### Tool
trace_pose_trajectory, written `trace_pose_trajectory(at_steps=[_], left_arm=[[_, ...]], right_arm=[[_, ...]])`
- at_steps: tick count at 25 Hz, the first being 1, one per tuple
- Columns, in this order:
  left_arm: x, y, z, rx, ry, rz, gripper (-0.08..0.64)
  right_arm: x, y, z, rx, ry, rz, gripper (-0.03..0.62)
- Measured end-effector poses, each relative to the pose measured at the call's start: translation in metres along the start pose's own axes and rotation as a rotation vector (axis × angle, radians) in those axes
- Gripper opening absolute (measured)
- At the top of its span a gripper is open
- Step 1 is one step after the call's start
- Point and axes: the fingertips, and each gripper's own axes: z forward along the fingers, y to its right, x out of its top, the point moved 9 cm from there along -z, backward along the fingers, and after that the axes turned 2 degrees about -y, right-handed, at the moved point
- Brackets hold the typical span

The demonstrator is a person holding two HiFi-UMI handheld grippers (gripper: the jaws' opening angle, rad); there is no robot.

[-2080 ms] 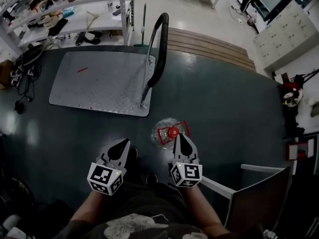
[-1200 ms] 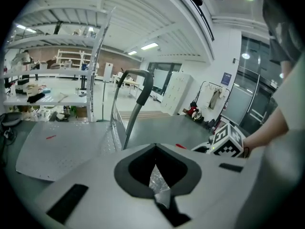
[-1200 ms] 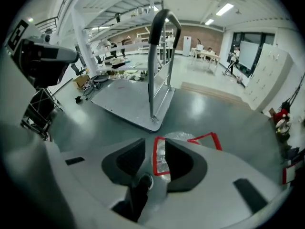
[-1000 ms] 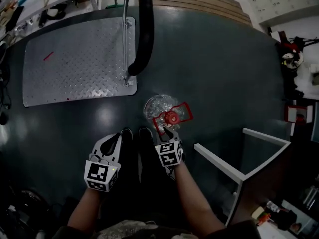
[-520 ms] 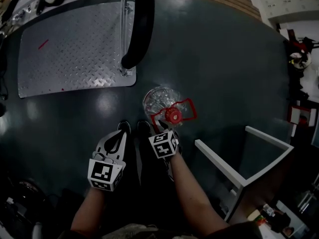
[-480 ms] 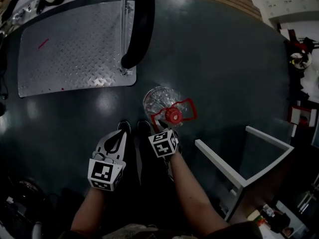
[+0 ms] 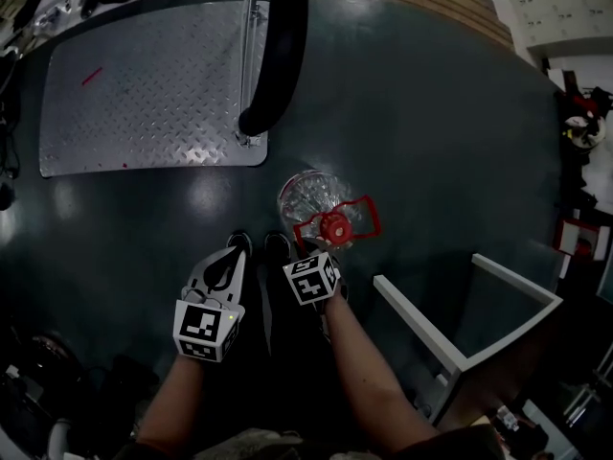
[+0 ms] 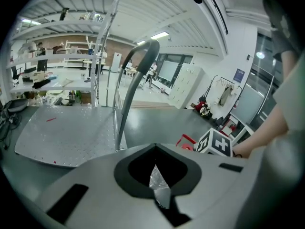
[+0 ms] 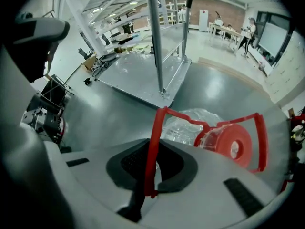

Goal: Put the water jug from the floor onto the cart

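Red plastic fills the cleft of my right hand-held gripper (image 9: 152, 165): its jaws are closing on one thin upright bar of the handle (image 9: 157, 128) of the water jug (image 7: 308, 197), and the pads look already pressed against it. My left hand-held gripper (image 8: 156, 160) hangs just beside it with its jaws together and nothing in them. The jug stands upright on the dark floor (image 7: 431, 142), red cap (image 7: 333, 226) up, near the corner of the cart (image 7: 144, 103) where the push bar (image 7: 278, 46) rises.

My worry is the grip itself. I have one side bar of the handle, not its middle, so on lifting I expect the jug to hang crooked and swing. A thin, smooth bar could also slide through the pads, or flex, if the jug is heavy; I cannot tell how full it is. The push bar's post stands between jug and deck, so a swinging jug could strike it. The white frame (image 7: 421, 329) to my right leaves little room to correct.
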Motion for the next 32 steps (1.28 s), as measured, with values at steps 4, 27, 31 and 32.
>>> trace_pose_trajectory(at_steps=[4, 27, 31, 32], left_arm=[[0.001, 0.002, -0.003, 0.012, 0.004, 0.003, 0.006], [0.022, 0.024, -0.085, 0.152, 0.092, -0.067, 0.006], [0.035, 0.035, -0.110, 0.196, 0.131, -0.085, 0.006], [0.038, 0.037, -0.115, 0.209, 0.141, -0.085, 0.007]], right_arm=[[-0.002, 0.004, -0.008, 0.033, 0.039, 0.050, 0.012], [0.033, -0.050, -0.175, 0.297, 0.229, -0.238, 0.014], [0.041, -0.062, -0.205, 0.317, 0.223, -0.383, 0.014], [0.043, -0.064, -0.211, 0.325, 0.226, -0.408, 0.014]])
